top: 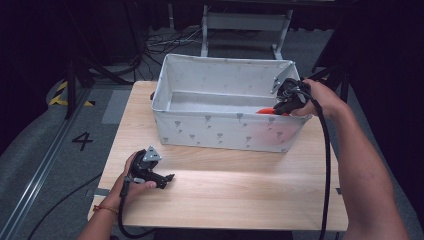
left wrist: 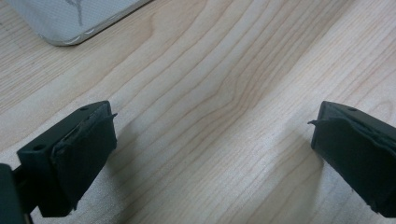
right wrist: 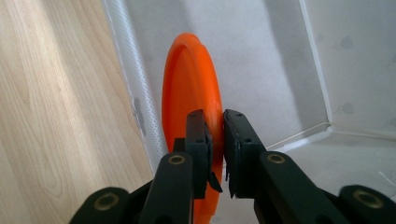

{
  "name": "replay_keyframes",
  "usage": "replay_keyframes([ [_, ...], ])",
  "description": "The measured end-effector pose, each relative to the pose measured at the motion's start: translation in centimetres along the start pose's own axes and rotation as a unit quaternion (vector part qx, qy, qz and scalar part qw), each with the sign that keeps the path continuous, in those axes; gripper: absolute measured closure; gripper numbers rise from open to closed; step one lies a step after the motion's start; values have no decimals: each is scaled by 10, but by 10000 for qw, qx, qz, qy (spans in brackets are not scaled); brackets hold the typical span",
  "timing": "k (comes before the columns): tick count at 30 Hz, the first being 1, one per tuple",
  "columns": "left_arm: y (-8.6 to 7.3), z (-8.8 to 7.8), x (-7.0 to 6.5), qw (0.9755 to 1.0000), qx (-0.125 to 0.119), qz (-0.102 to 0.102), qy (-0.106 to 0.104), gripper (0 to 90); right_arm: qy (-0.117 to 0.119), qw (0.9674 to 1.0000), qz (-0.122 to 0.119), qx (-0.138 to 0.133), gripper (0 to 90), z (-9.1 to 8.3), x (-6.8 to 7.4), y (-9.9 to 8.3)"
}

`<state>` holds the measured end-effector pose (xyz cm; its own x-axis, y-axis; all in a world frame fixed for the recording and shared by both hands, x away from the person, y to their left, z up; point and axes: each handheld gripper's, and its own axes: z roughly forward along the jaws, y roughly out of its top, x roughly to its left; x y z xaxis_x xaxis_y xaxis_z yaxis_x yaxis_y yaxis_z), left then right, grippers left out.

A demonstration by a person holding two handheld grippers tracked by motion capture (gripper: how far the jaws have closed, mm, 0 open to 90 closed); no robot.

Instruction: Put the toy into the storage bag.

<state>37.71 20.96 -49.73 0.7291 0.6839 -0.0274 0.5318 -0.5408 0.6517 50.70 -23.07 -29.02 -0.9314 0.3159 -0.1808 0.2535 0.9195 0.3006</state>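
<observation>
The wooden table carries the white fabric bin at its far half. Inside the bin, at its right end beside the near wall, I hold the orange plate on edge. My right gripper clamps the plate's rim, jaws nearly together. My left gripper rests low over the bare table in front of the bin, jaws spread wide, nothing between them.
</observation>
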Motion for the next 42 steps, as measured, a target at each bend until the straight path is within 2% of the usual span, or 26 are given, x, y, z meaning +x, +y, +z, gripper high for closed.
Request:
replay_keyframes([
  [1,0,0,0,10000,0,0,0,4,0,10000,0,0,812,0,0,0],
  [2,0,0,0,10000,2,-2,3,4,101,9998,-45,161,808,3,-1,1],
  [6,0,0,0,10000,-1,0,0,4,180,9995,-71,262,808,6,-2,2],
  [8,0,0,0,10000,1,1,-1,4,213,9989,-43,409,807,9,-3,2],
  [10,0,0,0,10000,2,-1,1,4,223,9989,-35,419,805,10,-4,2],
  [12,0,0,0,10000,-1,-2,0,4,322,9982,-10,505,803,12,-4,1],
  [18,0,0,0,10000,-1,-1,0,4,412,9978,62,522,821,15,-5,-2],
  [21,0,0,0,10000,17,1,-5,4,362,9983,110,438,783,12,-6,-3],
  [28,0,0,0,10000,0,-1,0,4,175,9995,251,74,742,3,-4,-10],
  [32,0,0,0,10000,0,-2,-1,4,49,9989,337,-316,716,-2,-3,-16],
  [33,0,0,0,10000,0,-2,-1,4,6,9977,446,-501,698,-4,-2,-21],
  [34,0,0,0,10000,-1,-1,0,4,6,9977,446,-501,698,-4,-2,-21],
  [39,0,0,0,10000,1,1,1,4,-192,9933,650,-938,641,-12,0,-31],
  [42,0,0,0,10000,-1,-2,1,4,-287,9877,825,-1294,584,-17,2,-37],
])
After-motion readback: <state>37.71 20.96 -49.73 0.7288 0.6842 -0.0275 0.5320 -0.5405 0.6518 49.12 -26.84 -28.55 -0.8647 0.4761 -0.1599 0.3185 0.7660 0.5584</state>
